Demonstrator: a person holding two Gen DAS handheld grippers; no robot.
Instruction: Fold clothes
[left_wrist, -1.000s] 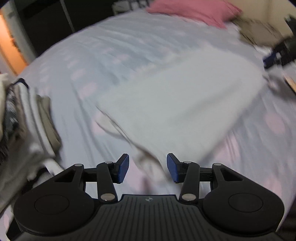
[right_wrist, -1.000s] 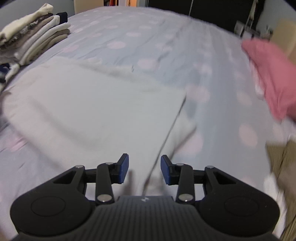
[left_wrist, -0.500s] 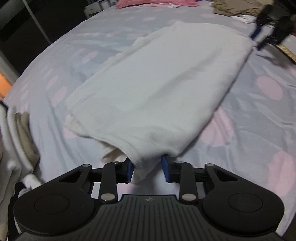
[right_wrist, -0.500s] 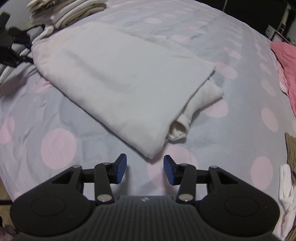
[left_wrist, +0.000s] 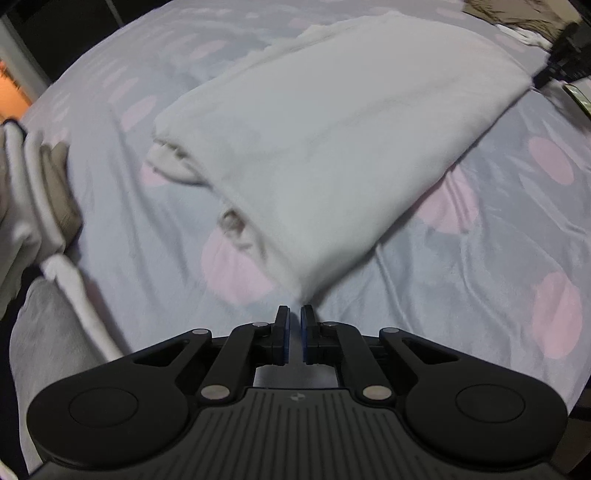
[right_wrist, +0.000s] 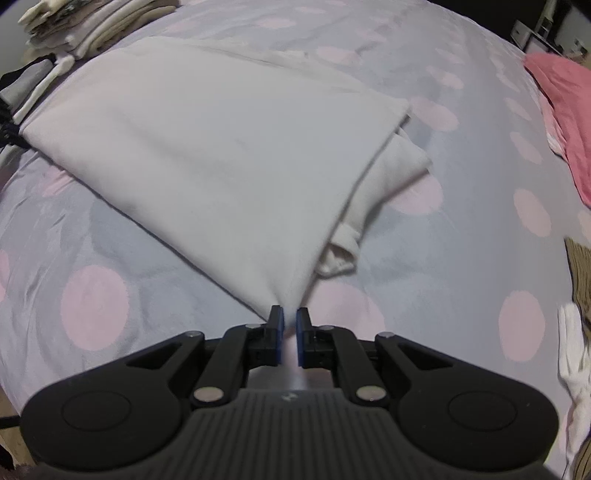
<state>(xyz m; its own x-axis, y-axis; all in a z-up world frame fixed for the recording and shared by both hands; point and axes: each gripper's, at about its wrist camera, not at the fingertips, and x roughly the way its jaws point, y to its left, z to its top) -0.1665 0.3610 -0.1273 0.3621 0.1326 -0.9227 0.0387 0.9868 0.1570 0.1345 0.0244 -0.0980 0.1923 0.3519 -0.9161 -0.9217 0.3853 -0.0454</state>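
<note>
A white garment (left_wrist: 332, 147), folded into a long slab, lies on the grey bed sheet with pink dots (left_wrist: 517, 229). My left gripper (left_wrist: 294, 325) is shut on the near corner of the garment. In the right wrist view the same garment (right_wrist: 229, 158) spreads ahead, with a sleeve cuff (right_wrist: 341, 251) poking out at its right side. My right gripper (right_wrist: 289, 325) is shut on the garment's other near corner, which pulls to a point between the blue pads.
A stack of folded clothes (right_wrist: 85, 26) sits at the far left of the right wrist view and shows at the left edge of the left wrist view (left_wrist: 33, 192). A pink garment (right_wrist: 565, 122) lies at the right. A brown garment and white cloth (right_wrist: 576, 350) lie near the bed's right edge.
Both grippers were open a second ago. The left closed on its corner first, then the right moved in and closed on the other corner.
</note>
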